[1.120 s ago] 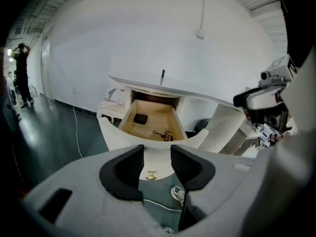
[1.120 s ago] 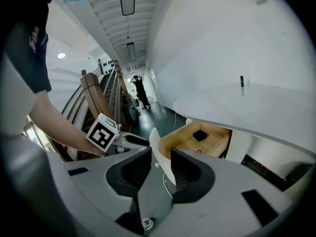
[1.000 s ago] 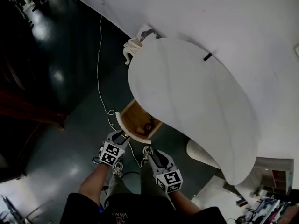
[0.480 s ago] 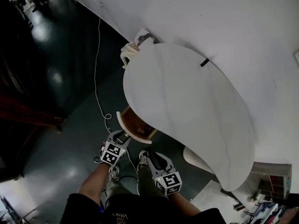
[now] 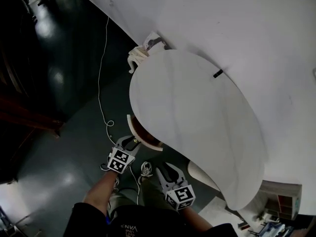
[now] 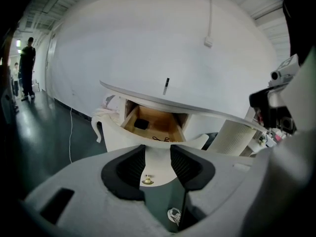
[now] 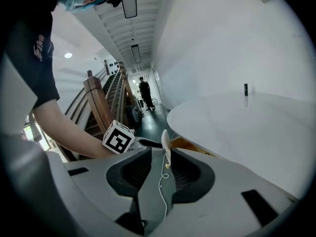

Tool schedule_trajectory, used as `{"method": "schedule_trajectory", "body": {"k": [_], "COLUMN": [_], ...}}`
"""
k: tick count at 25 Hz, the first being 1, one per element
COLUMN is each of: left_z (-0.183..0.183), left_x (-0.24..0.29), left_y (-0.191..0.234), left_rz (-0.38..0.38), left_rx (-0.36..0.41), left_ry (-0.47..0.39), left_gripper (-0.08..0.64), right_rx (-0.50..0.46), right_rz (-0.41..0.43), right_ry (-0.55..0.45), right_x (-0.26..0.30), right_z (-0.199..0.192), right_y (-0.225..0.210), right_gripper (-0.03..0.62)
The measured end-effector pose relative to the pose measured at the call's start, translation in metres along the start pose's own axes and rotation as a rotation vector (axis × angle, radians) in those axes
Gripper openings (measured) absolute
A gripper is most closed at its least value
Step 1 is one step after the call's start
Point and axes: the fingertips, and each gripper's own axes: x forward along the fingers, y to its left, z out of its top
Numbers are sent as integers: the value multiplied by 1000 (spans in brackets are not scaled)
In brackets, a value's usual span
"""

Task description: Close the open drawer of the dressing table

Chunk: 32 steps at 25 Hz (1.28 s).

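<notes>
The white dressing table (image 5: 197, 117) has a curved top, and its drawer (image 5: 142, 137) sticks out a little from under the near edge. In the left gripper view the drawer's wooden inside (image 6: 155, 125) holds a small black box (image 6: 141, 124). The white drawer front (image 6: 158, 149) fills the gap between the jaws, with its gold knob (image 6: 147, 180) just below. My left gripper (image 5: 130, 142) is open, tips against the drawer front. My right gripper (image 5: 166, 169) hangs open a short way to the right of the drawer, looking along the drawer front's edge (image 7: 166, 149).
A white cable (image 5: 101, 73) trails over the dark floor. A cream cloth (image 5: 138, 56) hangs at the table's far end. A small black item (image 5: 217, 73) stands on the top. A white ribbed cylinder (image 6: 232, 137) stands under the table at right. A person (image 6: 27, 68) stands far off.
The drawer has slid most of the way in under the table top, with my left gripper following it forward. My right gripper has dropped back from the drawer front.
</notes>
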Motion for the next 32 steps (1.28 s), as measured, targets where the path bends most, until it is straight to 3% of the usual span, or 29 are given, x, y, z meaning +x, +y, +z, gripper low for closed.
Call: {"method": "schedule_trajectory", "body": {"k": [15,24,32], "left_z": [27,48,61], "left_x": [34,59,77], "left_y": [0,0,0], "left_rz": [-5,-38,-37], "left_rx": [9,15,7], "left_ry": [-123,-243,-295], "left_gripper": [169,169,163], "right_rx": [6,3,20], "right_rz": [74,49,44], "right_ry": [-89,-125,-138], "right_x": [15,11,6], "right_z": [45,62,63], "right_y": [-14,-37,-47], "right_gripper": [101,101,100]}}
